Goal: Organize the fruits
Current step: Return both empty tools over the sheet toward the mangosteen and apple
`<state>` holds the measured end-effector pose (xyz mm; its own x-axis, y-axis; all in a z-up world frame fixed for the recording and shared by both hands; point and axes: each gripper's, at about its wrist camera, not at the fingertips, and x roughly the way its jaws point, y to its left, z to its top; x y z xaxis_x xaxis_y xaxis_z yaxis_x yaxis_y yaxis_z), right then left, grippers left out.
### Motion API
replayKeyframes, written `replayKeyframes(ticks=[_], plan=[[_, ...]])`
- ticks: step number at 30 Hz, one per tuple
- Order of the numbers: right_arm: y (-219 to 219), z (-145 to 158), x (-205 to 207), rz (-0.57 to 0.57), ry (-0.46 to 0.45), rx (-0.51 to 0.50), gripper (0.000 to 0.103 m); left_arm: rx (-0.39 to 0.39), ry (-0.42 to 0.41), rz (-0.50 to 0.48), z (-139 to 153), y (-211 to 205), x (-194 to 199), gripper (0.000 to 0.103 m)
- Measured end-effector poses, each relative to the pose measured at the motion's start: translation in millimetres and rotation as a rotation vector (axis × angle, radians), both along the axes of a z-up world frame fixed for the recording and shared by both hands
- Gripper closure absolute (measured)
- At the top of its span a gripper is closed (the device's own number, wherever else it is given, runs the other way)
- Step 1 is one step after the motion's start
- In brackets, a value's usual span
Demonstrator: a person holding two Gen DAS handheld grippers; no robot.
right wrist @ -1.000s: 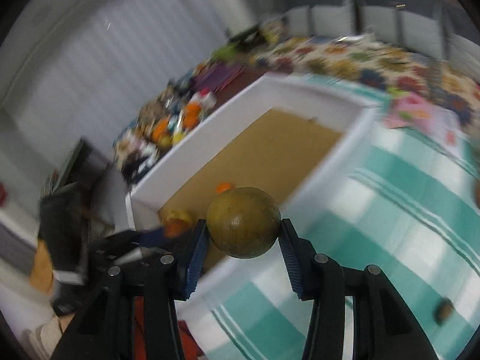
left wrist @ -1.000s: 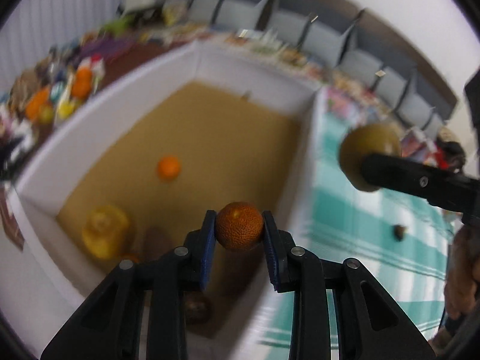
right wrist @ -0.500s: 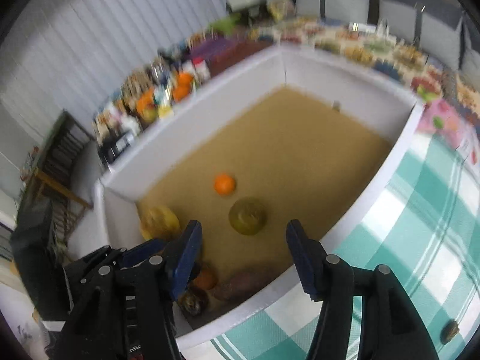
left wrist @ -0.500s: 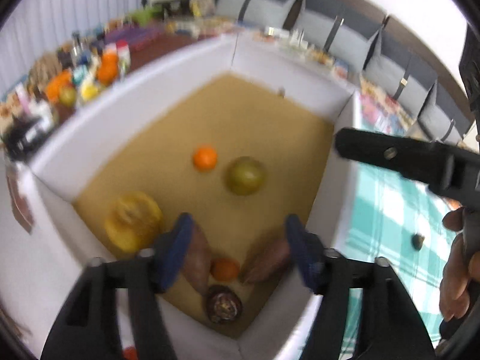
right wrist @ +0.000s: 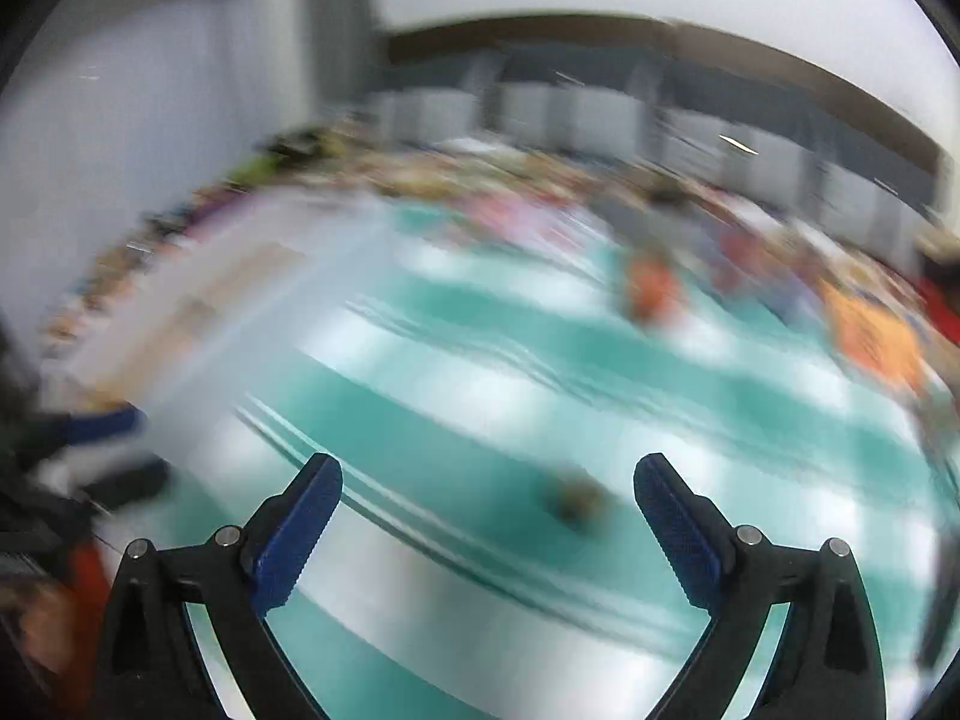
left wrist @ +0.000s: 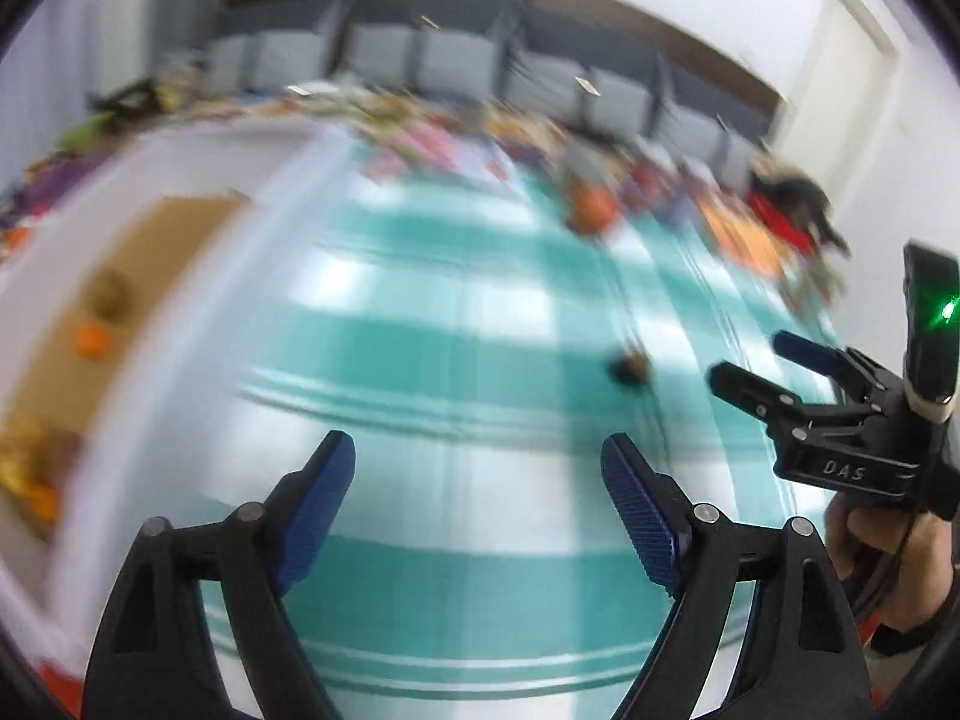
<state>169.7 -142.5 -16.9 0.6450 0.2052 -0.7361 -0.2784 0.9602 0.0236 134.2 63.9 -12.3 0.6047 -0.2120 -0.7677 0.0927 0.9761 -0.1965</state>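
Both views are blurred by motion. My left gripper (left wrist: 480, 480) is open and empty above the teal-and-white checked cloth (left wrist: 456, 324). My right gripper (right wrist: 487, 498) is open and empty too; it also shows in the left wrist view (left wrist: 750, 363) at the right. A small dark fruit (left wrist: 628, 369) lies on the cloth; in the right wrist view the dark fruit (right wrist: 573, 499) sits between and beyond the fingers. An orange fruit (left wrist: 591, 207) lies farther back. The white box (left wrist: 180, 312) at the left holds a green fruit (left wrist: 108, 294), a small orange (left wrist: 91, 339) and others.
Colourful clutter (left wrist: 738, 228) lines the far edge of the table. Grey chairs (left wrist: 540, 84) stand behind it. My hand (left wrist: 882, 552) holds the right gripper at the right edge. The left gripper (right wrist: 102, 450) shows blurred at the left of the right wrist view.
A second ago both grippers held fruits over the box. They opened and dropped them in. Both have now swung right, away from the box, over the cloth.
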Motion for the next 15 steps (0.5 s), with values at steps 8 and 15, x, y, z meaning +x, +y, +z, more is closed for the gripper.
replayKeyframes(ticks=[8, 15], plan=[[-125, -77, -61, -0.3, 0.047, -0.002, 0.005, 0.145, 0.026, -0.125, -69, -91, 11, 0.017], [-126, -89, -52, -0.31, 0.074, 0.005, 0.005, 0.212, 0.001, -0.071, -89, -103, 17, 0.011]])
